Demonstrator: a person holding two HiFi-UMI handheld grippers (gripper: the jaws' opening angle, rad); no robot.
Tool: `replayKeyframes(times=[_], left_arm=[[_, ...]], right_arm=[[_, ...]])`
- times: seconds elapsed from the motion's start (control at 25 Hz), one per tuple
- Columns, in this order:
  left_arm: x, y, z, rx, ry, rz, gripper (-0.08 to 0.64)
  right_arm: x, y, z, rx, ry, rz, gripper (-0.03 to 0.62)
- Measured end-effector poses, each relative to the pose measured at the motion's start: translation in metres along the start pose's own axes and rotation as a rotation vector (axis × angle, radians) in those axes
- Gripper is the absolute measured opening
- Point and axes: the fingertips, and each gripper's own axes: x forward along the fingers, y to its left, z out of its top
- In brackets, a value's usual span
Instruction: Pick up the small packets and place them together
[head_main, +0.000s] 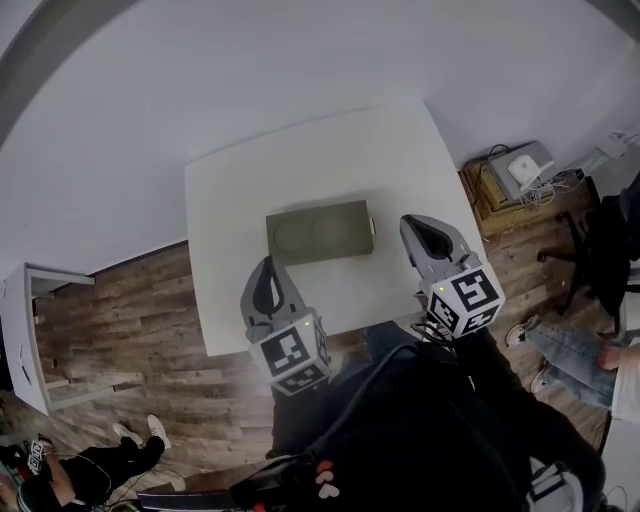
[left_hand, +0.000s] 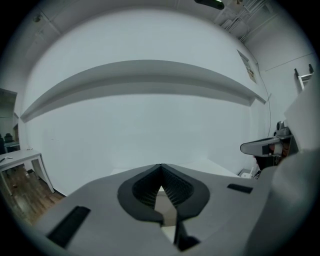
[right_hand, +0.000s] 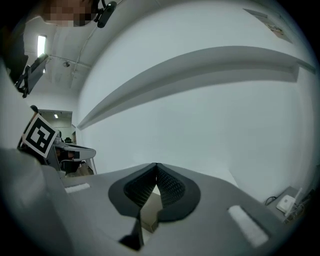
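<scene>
Packets not visible; possibly inside olive box (head_main: 320, 232) at table (head_main: 240, 190) centre. Left gripper (head_main: 267, 268) and right gripper (head_main: 415, 225) closed tip-to-tip, empty, short of box. Hazard: closed jaws nudging box, no grasp.

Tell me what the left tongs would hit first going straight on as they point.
Probably the flat box on the table: the shut left tongs aim at its near left corner, though depth is unclear.
</scene>
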Motion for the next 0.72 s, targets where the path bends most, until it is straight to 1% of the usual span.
replayKeyframes(times=[0.16, 0.24, 0.4, 0.52, 0.6, 0.72], left_arm=[[0.016, -0.008, 0.006, -0.006, 0.007, 0.027, -0.002], [0.023, -0.01, 0.009, -0.005, 0.004, 0.032, -0.001], [0.036, -0.005, 0.01, -0.004, 0.017, 0.043, -0.002], [0.045, 0.004, 0.009, 0.006, 0.039, 0.062, -0.001], [0.052, 0.011, 0.013, 0.001, 0.035, 0.071, -0.001], [0.064, 0.012, 0.014, -0.024, 0.038, 0.043, -0.001]], right_arm=[[0.013, -0.013, -0.003, -0.022, 0.023, 0.101, -0.003], [0.019, -0.019, -0.008, -0.044, 0.045, 0.134, -0.003], [0.038, -0.03, -0.017, -0.065, 0.079, 0.156, -0.003], [0.049, -0.039, -0.023, -0.085, 0.114, 0.147, -0.003], [0.056, -0.044, -0.024, -0.105, 0.133, 0.149, -0.002], [0.062, -0.048, -0.026, -0.121, 0.165, 0.18, 0.005]])
